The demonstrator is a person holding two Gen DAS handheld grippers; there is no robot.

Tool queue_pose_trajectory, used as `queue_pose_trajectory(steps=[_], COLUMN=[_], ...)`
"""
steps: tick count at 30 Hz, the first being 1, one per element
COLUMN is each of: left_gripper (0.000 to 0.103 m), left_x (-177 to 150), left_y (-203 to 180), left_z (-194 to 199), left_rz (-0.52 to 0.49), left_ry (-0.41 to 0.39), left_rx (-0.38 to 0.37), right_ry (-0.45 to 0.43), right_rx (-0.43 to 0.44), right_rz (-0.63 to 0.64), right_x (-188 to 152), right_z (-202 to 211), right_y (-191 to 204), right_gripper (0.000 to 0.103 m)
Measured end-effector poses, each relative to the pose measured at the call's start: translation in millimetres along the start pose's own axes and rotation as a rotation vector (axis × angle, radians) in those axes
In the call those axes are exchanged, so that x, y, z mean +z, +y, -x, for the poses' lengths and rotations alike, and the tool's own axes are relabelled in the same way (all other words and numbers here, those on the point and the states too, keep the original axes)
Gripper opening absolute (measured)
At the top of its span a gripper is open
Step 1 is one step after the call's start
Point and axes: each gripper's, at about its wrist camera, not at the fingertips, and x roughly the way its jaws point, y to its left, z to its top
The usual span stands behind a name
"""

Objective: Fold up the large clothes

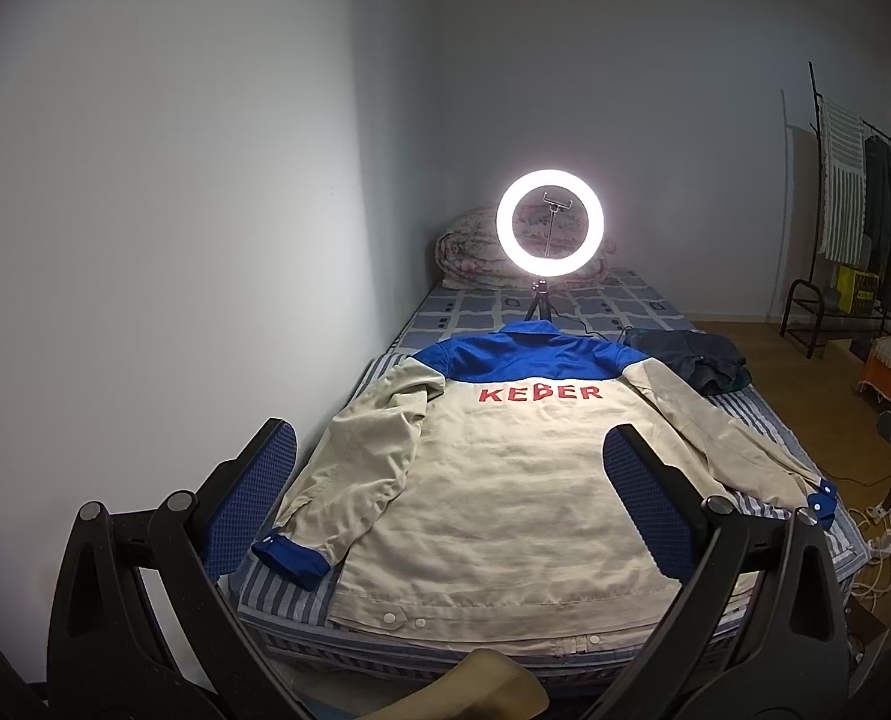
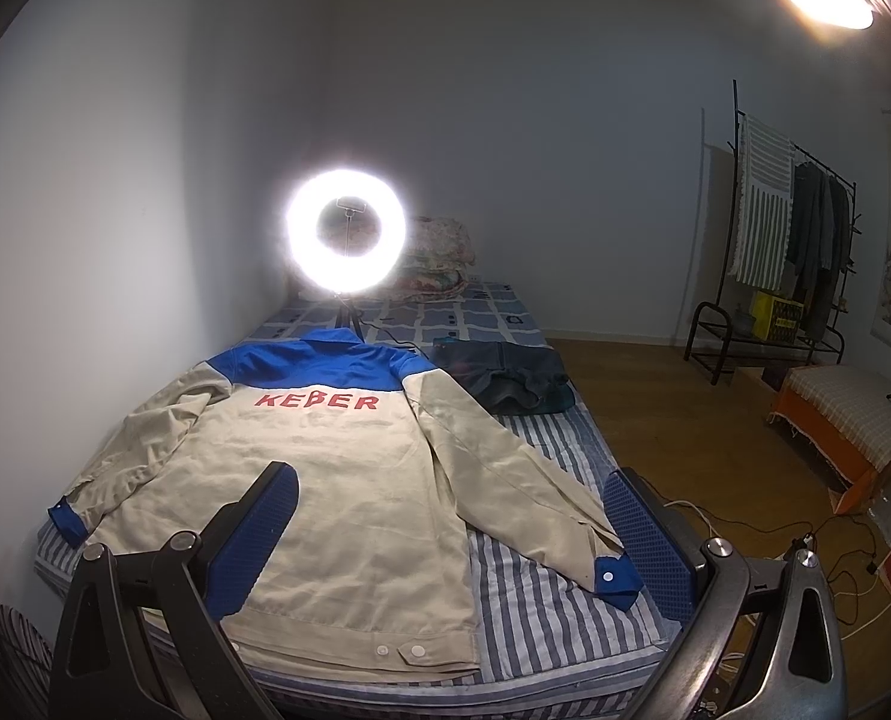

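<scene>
A beige jacket point(image 1: 493, 480) with a blue yoke, blue cuffs and red "KEBER" lettering lies flat, back up, on the striped bed point(image 1: 289, 594), sleeves spread to the sides. It also shows in the right wrist view point(image 2: 349, 480). My left gripper point(image 1: 451, 480) is open and empty, held above the jacket's hem end. My right gripper point(image 2: 451, 516) is open and empty, above the jacket's right side, its right finger near the blue right cuff point(image 2: 616, 579).
A lit ring light point(image 1: 550, 222) on a small tripod stands on the bed beyond the collar. Dark folded jeans point(image 2: 505, 381) lie right of the jacket. A rolled quilt point(image 1: 463, 258) is at the bed head. A clothes rack point(image 2: 787, 252), cables and wood floor are to the right.
</scene>
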Motion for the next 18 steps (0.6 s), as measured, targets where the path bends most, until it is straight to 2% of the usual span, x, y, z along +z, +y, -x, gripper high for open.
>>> queue_pose_trajectory(steps=[18], left_gripper=[0.103], left_x=[-5.1], left_y=[-2.7], left_z=[-4.0], left_rz=[0.003], left_ry=[0.003], left_rx=[-0.003], right_ry=[0.002], right_rx=[0.0], right_rz=[0.004], right_x=[0.9], right_z=[-2.0], right_y=[2.4], right_gripper=[0.103])
